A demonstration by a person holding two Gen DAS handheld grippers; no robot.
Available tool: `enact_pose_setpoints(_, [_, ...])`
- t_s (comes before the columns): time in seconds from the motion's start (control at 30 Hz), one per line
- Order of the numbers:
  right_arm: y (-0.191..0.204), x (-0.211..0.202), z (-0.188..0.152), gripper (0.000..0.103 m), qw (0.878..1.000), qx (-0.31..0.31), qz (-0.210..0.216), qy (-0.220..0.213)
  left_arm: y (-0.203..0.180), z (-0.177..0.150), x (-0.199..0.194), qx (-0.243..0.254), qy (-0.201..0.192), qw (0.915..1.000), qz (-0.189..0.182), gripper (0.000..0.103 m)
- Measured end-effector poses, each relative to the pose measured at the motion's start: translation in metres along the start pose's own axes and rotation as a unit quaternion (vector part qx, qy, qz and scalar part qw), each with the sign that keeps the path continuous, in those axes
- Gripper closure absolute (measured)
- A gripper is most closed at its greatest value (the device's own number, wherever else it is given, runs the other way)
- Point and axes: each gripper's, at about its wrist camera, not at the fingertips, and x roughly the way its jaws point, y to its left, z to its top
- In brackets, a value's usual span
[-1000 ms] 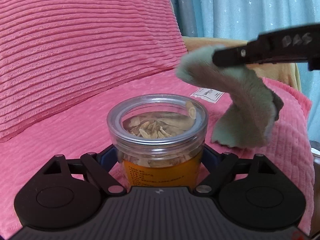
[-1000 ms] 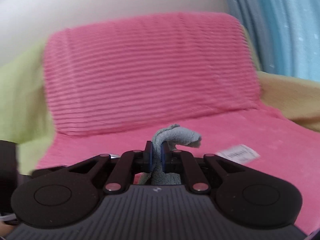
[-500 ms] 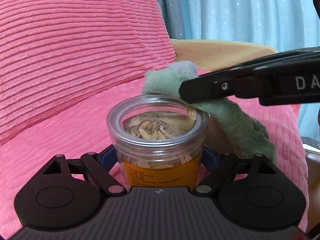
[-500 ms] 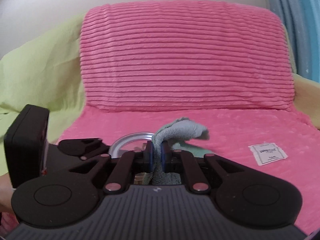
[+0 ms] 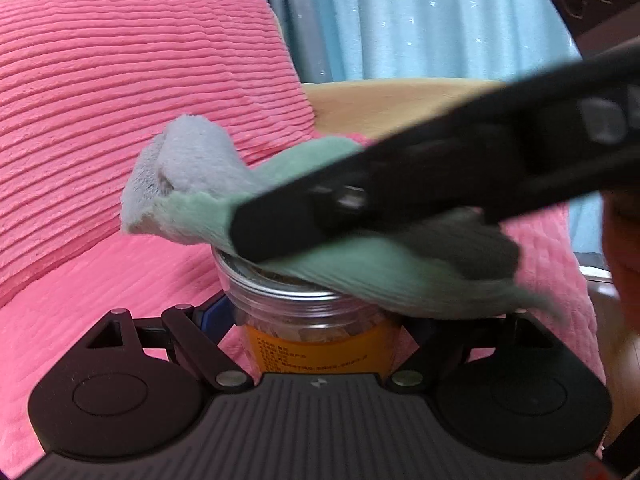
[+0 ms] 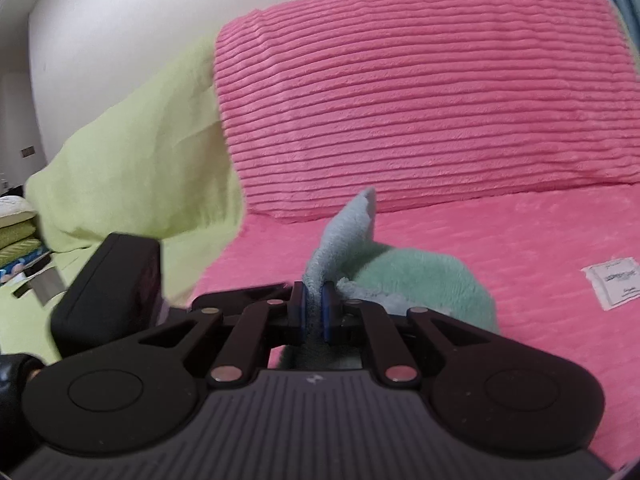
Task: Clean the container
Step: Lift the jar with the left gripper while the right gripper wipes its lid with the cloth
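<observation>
A clear plastic jar with an orange label and dried slices inside stands upright, and my left gripper is shut on its body. A green-grey cloth lies across the jar's lid and covers most of it. My right gripper is shut on that cloth. In the left wrist view the right gripper reaches in from the right, above the jar. The right wrist view does not show the jar, which is hidden under the cloth.
A pink ribbed cushion and a pink blanket cover the seat. A white fabric tag lies on the blanket to the right. A lime-green cloth drapes to the left. Blue curtains hang behind.
My right gripper has brought the cloth leftward and down from beside the jar onto its lid. The jar stays held in my left gripper.
</observation>
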Motion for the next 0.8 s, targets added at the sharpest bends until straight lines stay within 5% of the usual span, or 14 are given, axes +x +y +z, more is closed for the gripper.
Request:
enact_pose_setpoints(0.33, [-0.016,-0.014,-0.002,0.098,0.997,-0.003,-0.080,-0.015,-0.002,-0.002,-0.001,-0.004,0.002,0.9999,-0.010,0.018])
enact_pose_setpoints(0.8, [-0.001,-0.022,-0.016,0.097,1.000,-0.005,0.019,0.000,-0.010,-0.006,-0.003,0.001,-0.001,1.0000,-0.010,0.018])
